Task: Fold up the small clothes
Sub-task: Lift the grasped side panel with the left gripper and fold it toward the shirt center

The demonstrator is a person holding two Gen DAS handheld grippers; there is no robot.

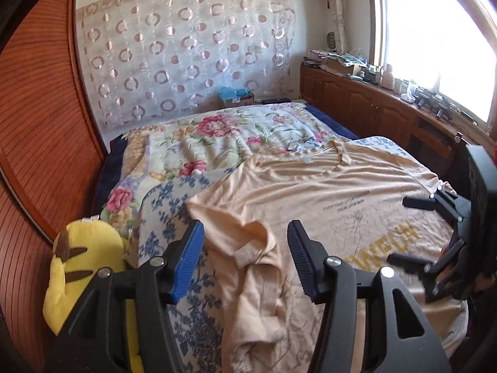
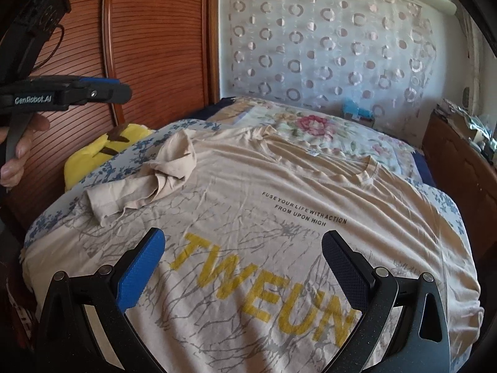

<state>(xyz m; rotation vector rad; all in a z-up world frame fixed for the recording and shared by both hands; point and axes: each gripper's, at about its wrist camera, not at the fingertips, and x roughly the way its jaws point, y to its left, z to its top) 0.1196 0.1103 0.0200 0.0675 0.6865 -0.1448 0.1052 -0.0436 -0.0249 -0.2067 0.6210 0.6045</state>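
Two grippers hang over a beige T-shirt (image 2: 279, 192) spread front-up on the bed (image 1: 174, 143) — its near sleeve (image 1: 248, 248) lies crumpled. The left gripper (image 1: 245, 258) is spread wide above that sleeve, holding nothing. The right gripper (image 2: 245, 267) is spread too, empty, above the yellow lettering (image 2: 264, 289). A yellow plush toy (image 1: 80, 267) sits beside the bed.

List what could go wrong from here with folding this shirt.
The left sleeve is already bunched on the beige T-shirt; folding over it would likely trap a lump. Both the left tongs and the right tongs are open and hold nothing, so a shallow pinch may slip. The yellow plush toy beside the shirt could snag the left side.
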